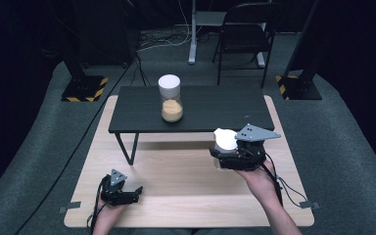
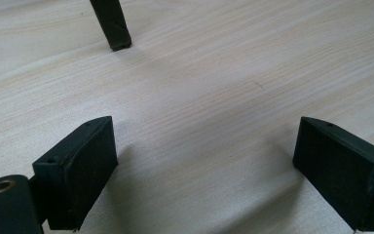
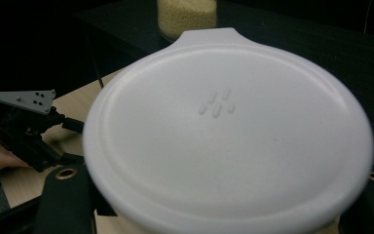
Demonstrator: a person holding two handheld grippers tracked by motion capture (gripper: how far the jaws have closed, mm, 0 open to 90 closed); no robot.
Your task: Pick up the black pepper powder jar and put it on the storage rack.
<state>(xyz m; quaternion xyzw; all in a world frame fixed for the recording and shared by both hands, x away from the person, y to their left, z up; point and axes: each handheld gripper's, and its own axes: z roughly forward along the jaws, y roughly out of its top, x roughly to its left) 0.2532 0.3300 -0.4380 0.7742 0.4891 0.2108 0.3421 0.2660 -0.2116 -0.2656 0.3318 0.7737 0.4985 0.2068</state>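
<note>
- Left of the black shelf's leg [image 2: 111, 24], the left gripper [image 1: 121, 190] rests on the wooden table [image 1: 186, 186], jaws apart, empty.
- Right of that leg, before the shelf [image 1: 191, 110], the right gripper [image 1: 232, 152] is clamped on a white-lidded jar [image 1: 225, 139].
- I judge it mid-carry; next, setting it beside the grain jar [image 1: 170, 98] needs height over the shelf edge.

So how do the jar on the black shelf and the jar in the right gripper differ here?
The shelf jar stands free on the black shelf; the held jar sits in the shut right gripper, off the wooden table. The shelf jar's yellowish grain filling is plain; the held jar's contents are hidden. Both have white round lids.
</note>
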